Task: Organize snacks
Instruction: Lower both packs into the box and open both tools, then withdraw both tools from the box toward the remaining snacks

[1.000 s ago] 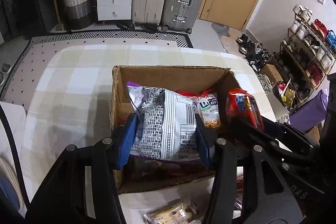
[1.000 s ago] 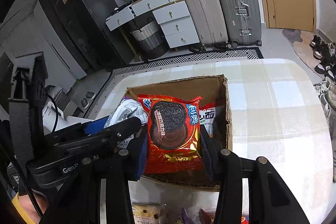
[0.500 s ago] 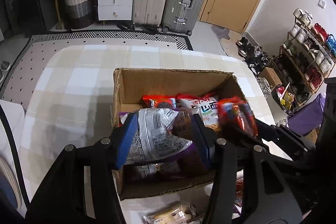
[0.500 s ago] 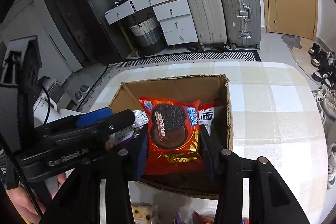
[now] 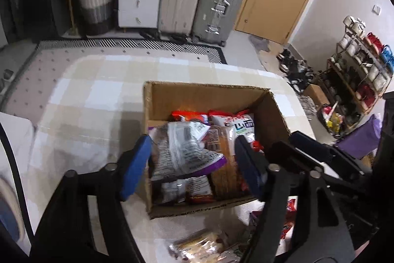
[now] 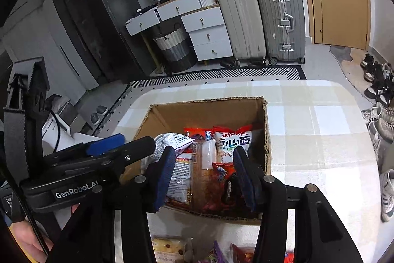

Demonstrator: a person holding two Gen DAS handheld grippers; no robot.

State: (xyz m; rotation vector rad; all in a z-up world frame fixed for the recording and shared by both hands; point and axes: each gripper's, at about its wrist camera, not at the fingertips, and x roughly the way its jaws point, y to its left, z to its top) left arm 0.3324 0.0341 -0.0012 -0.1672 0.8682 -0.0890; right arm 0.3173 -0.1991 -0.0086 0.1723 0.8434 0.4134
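Both packets have left my claws since a second ago: the grey-and-purple bag (image 5: 183, 154) that was pinched in my left gripper (image 5: 194, 164) now lies slumped on the pile inside the cardboard box (image 5: 209, 96), and the red cookie packet (image 6: 222, 180) that filled my right gripper (image 6: 204, 175) has dropped into the box's near corner, low between the blue pads. My left jaws are opening and stand clear on either side of the grey bag, touching nothing as far as I can see. My right jaws are opening too, more slowly; the red packet sits in the gap beneath them and I judge the pads no longer press it, though the right pad hides part of it.

Around these two, the box already holds an orange-red packet and a white noodle bag (image 6: 235, 142) against the far wall, with a brown one in the middle. It sits on the checked tablecloth (image 5: 98, 88), and more loose snacks (image 5: 197, 247) wait on the cloth just in front of it.

To finish this step well I would let both claws spread fully before lifting, then draw straight up and back so no pad snags a crinkly edge or the cardboard rim. My two grippers are close side by side, so I should pull them apart one at a time.
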